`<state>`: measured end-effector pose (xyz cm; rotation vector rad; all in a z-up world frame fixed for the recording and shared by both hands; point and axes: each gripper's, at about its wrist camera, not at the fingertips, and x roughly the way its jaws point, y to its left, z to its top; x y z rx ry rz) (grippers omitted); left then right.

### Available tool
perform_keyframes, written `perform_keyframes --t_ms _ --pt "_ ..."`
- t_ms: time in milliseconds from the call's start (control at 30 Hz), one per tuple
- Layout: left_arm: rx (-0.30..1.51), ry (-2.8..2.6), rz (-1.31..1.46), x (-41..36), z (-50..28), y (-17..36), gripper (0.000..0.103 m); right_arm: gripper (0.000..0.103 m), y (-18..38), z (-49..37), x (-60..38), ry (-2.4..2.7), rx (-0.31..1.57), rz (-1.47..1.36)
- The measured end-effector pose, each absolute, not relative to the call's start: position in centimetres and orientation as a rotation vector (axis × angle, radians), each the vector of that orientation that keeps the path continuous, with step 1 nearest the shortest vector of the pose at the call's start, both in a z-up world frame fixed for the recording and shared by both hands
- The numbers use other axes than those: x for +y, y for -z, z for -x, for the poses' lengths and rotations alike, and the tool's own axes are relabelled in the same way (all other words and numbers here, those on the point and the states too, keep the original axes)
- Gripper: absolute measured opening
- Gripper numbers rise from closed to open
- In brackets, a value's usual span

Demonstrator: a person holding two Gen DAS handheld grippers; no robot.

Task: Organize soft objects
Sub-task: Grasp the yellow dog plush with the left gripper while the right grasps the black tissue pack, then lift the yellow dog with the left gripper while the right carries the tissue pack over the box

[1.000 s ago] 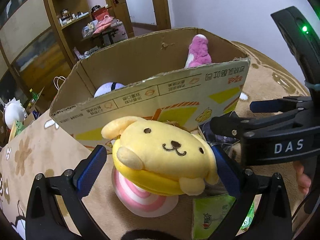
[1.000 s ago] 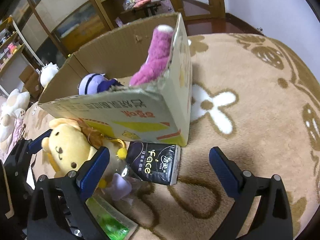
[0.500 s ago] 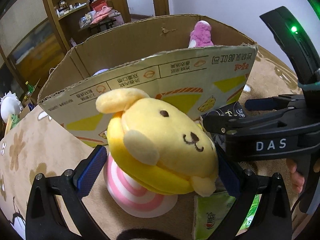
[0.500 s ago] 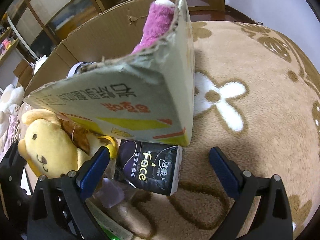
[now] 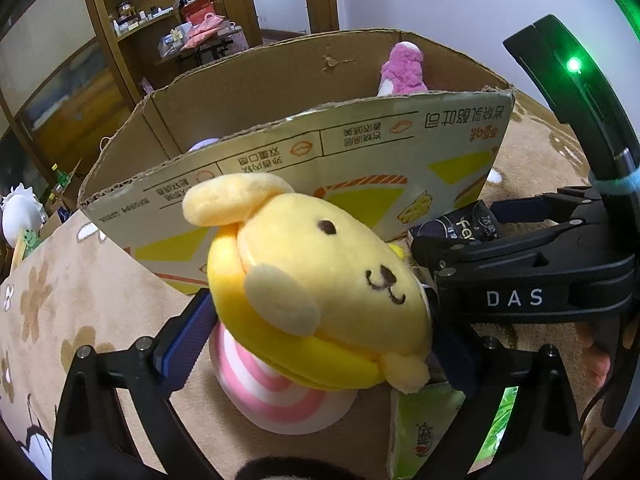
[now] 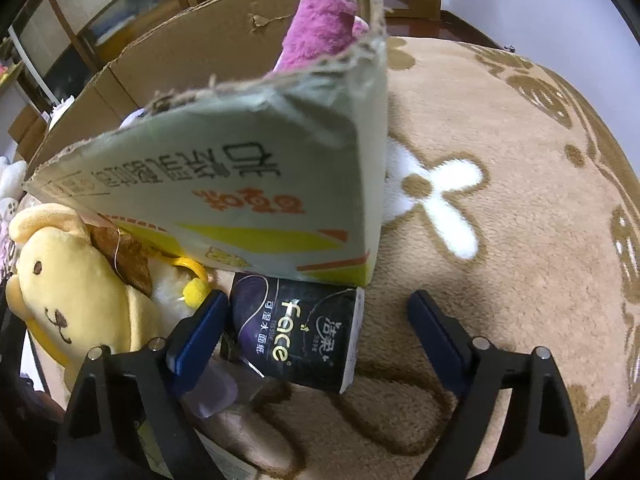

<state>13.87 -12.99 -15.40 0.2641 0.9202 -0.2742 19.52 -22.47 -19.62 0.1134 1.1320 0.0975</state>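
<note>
My left gripper [image 5: 320, 344] is shut on a yellow dog plush [image 5: 316, 280] and holds it up in front of the cardboard box [image 5: 360, 148]. The plush also shows at the left of the right wrist view [image 6: 72, 288]. A pink plush [image 5: 402, 70] and a pale purple toy [image 5: 202, 145] are inside the box. A pink-striped soft toy [image 5: 276, 396] lies on the rug under the yellow plush. My right gripper [image 6: 316, 336] is open, low on the rug, around a black tissue pack [image 6: 300, 336].
The box [image 6: 248, 184] stands close in front of both grippers on a tan patterned rug [image 6: 500, 200]. A green tissue pack [image 5: 424, 428] lies by the left gripper. Shelves [image 5: 132, 20] and a white plush [image 5: 20, 216] are behind at left.
My left gripper has lifted the yellow plush off the rug and closer to the box wall. My right gripper has moved down and forward toward the black tissue pack.
</note>
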Motion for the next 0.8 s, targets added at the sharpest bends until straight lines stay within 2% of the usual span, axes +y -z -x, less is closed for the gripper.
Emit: perform_keyframes --t_ms 133,400,800 --pt "0.915 0.279 -0.265 -13.0 -13.5 15.2 0.093 0.091 19.0 -19.7 -22.3 -0.087 1.148 -0.107" --pt "0.909 0.289 -0.191 -11.9 -13.6 14.4 0.082 0.076 17.7 -19.5 -21.0 -0.089 1.167 -0.107" --pt "0.892 0.267 -0.121 -10.4 -13.2 13.2 0.078 0.075 17.3 -18.8 -19.4 -0.093 1.165 -0.078"
